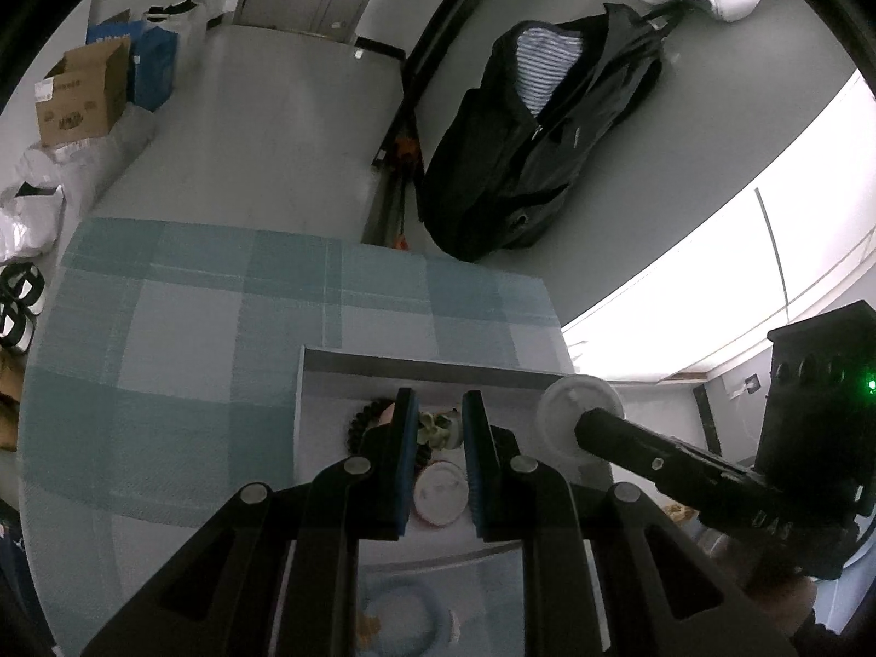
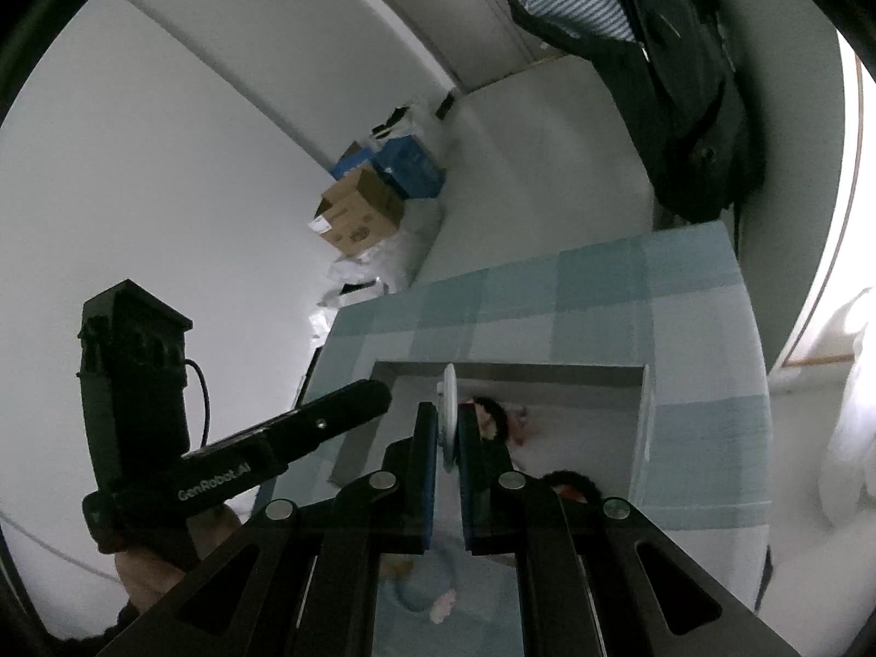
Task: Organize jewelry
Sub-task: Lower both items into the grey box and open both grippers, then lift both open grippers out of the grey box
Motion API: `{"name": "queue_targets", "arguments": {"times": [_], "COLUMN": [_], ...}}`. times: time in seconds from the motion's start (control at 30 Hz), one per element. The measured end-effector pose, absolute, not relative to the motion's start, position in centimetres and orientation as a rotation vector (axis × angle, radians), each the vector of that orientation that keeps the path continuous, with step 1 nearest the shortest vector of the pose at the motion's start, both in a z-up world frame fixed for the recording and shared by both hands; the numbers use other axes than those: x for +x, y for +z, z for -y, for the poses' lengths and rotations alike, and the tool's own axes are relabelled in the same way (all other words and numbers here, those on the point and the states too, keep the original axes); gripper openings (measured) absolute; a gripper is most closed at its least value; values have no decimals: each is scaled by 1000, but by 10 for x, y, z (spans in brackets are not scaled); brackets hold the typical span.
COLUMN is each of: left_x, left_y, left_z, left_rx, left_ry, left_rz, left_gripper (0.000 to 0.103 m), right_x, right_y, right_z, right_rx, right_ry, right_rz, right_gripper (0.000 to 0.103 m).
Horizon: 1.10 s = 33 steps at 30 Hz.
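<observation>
A grey open box (image 1: 416, 367) sits on a blue checked cloth. Inside lie a dark beaded bracelet (image 1: 364, 419), a greenish ornament (image 1: 438, 427) and a round white container (image 1: 441, 493). My left gripper (image 1: 438, 416) hovers over the box, its jaws apart around the ornament without gripping it. My right gripper (image 2: 449, 427) is shut on a thin round white lid (image 2: 450, 410), held edge-on above the box (image 2: 643, 416); the lid also shows in the left wrist view (image 1: 575, 416). A pale blue ring (image 1: 410, 618) lies on the cloth below the grippers.
The checked cloth (image 1: 180, 328) covers the table. A black jacket (image 1: 536, 137) hangs beyond the table's far edge. Cardboard and blue boxes (image 1: 87, 93) stand on the floor at the far left. A dark fluffy item (image 2: 569, 482) lies in the box's near part.
</observation>
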<state>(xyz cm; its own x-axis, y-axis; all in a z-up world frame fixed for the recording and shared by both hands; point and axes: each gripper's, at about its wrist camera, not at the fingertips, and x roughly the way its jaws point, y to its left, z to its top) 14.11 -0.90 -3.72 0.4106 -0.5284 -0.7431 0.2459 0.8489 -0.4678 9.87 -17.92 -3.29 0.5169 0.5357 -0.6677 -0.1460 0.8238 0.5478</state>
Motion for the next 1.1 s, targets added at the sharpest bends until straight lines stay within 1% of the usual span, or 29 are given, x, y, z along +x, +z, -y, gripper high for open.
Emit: {"name": "queue_targets", "arguments": {"times": [0.13,0.2,0.27,0.33,0.37,0.4,0.43,0.47,0.5,0.63,0.87,0.97,1.1], "left_x": [146,147,151,152,152,151,151,150,148,142,128,120,105], "left_y": [-43,-45,-48,-51,-52,-53,-53,-52,-51,-43,-30,-27,-21], "left_z": [12,13,13,11,9,7,6,3,-1,-9,-28,-36,-41], "left_rx": [-321,-322,-323,-341,-350,-363,-372,-388,-403,-412,-339,-330,-250], "left_ry": [-505,-490,-478,-472,-474,-479,-482,-483,-485,-494,-452,-432,-379], "left_rz": [-1058,-1067,-1101,-1120,-1126,-1129,-1131,-1129,-1117,-1089,-1030,-1007,-972], "left_gripper": [12,12,13,14,18,22,34,46,49,49,50,51,52], "right_x": [106,106,107,107,106,105,103,101,100,94,81,77,70], "right_y": [-44,-46,-48,-50,-50,-49,-48,-45,-44,-36,-31,-28,-23], "right_z": [178,177,178,179,181,183,184,185,185,186,182,178,171], "right_rx": [467,470,458,464,473,485,489,485,479,456,425,427,397], "right_ry": [410,411,390,380,376,377,379,378,376,377,382,401,404], "right_rz": [-983,-984,-984,-992,-989,-978,-971,-958,-952,-915,-870,-854,-824], "right_gripper": [7,10,11,18,25,29,33,35,36,41,49,49,51]}}
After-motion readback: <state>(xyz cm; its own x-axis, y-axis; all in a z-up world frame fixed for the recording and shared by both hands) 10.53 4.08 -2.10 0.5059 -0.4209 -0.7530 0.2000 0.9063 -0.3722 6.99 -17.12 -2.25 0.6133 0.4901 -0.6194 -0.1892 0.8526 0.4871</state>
